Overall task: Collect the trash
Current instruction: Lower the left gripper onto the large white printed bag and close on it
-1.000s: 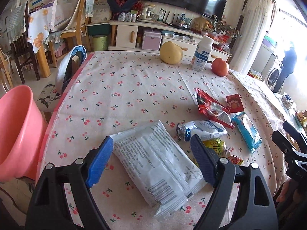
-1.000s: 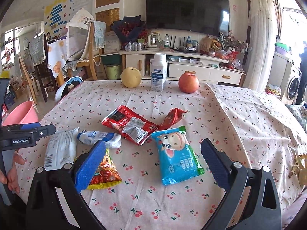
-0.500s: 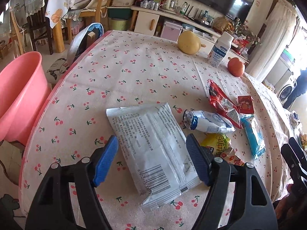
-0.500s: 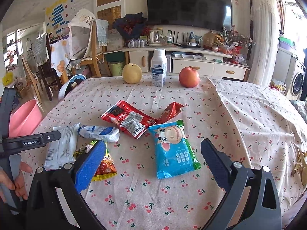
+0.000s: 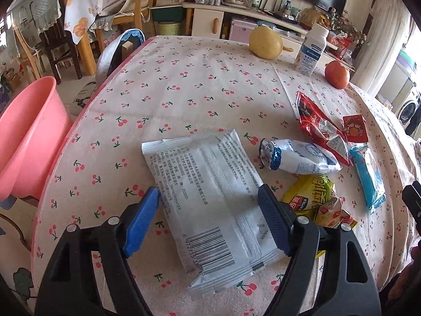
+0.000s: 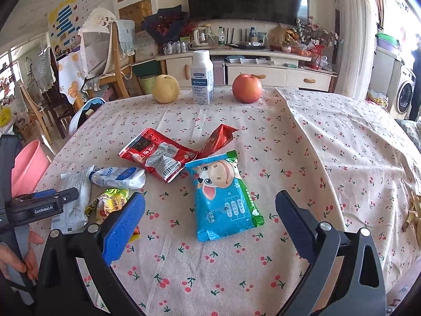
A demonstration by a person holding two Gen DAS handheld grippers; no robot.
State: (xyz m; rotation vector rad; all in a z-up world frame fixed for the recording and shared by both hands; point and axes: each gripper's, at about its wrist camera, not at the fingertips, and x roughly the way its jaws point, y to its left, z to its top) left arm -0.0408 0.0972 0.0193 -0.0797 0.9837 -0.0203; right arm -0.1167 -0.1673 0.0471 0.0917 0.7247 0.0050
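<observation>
Several wrappers lie on the cherry-print tablecloth (image 5: 200, 84). A flat white packet (image 5: 210, 194) lies between the open fingers of my left gripper (image 5: 210, 210), which straddles its near half just above it. To its right lie a white-and-blue pouch (image 5: 297, 158), a yellow wrapper (image 5: 313, 197), a red bag (image 5: 318, 126) and a blue packet (image 5: 368, 176). My right gripper (image 6: 210, 223) is open and empty, hovering over the near end of the blue packet (image 6: 223, 197). A pink bin (image 5: 23, 137) stands off the table's left edge.
A pear (image 6: 165, 89), a white bottle (image 6: 202, 77) and an apple (image 6: 246, 88) stand at the table's far side. A small red sachet (image 6: 217, 141) lies by the red bag (image 6: 158, 158). Chairs (image 5: 60, 39) stand left of the table. Banana peel (image 6: 413, 210) lies at the right edge.
My left gripper has moved forward and down over the white packet, which now lies between its fingers. My right gripper has dropped slightly closer to the blue packet.
</observation>
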